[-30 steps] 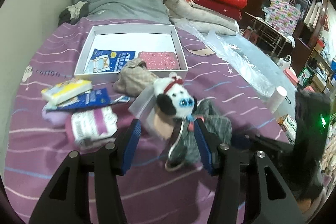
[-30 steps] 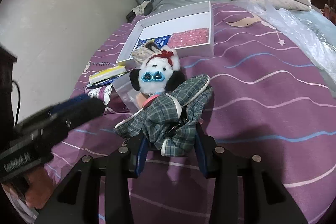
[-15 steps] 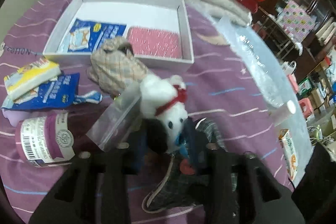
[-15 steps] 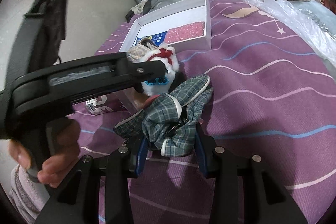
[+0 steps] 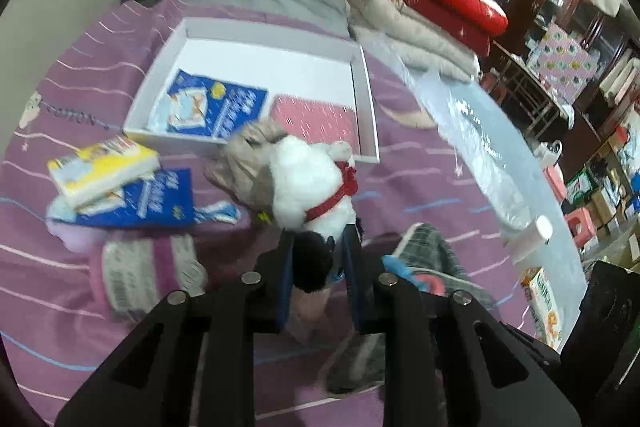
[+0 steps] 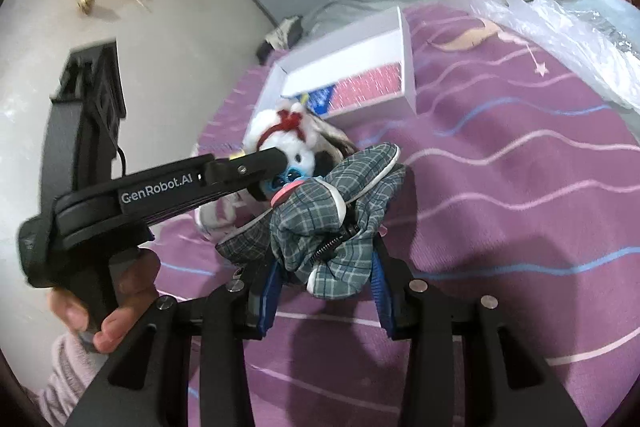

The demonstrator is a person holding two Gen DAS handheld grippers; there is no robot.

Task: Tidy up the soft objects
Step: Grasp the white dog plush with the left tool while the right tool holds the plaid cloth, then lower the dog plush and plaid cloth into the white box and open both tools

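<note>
My left gripper (image 5: 318, 247) is shut on the white and black plush toy (image 5: 308, 183) with a red bow, holding it by its dark ear above the purple bedspread. It also shows in the right wrist view (image 6: 296, 143), with the left gripper (image 6: 276, 163) reaching in from the left. My right gripper (image 6: 324, 279) is shut on the green plaid cloth (image 6: 332, 215), which also shows in the left wrist view (image 5: 432, 255). The white box (image 5: 362, 83) behind holds a blue packet (image 5: 216, 103) and a pink pad (image 5: 316, 119).
A beige checked cloth (image 5: 248, 155) lies before the box. A yellow packet (image 5: 104, 167), a blue packet (image 5: 140, 199) and a purple-white pack (image 5: 148, 275) lie at the left. Clear plastic sheet (image 5: 480, 143) and folded quilts (image 5: 420, 19) are at the right and back.
My left gripper closed on the plush toy and lifted it toward the box. My right gripper stayed shut on the plaid cloth.
</note>
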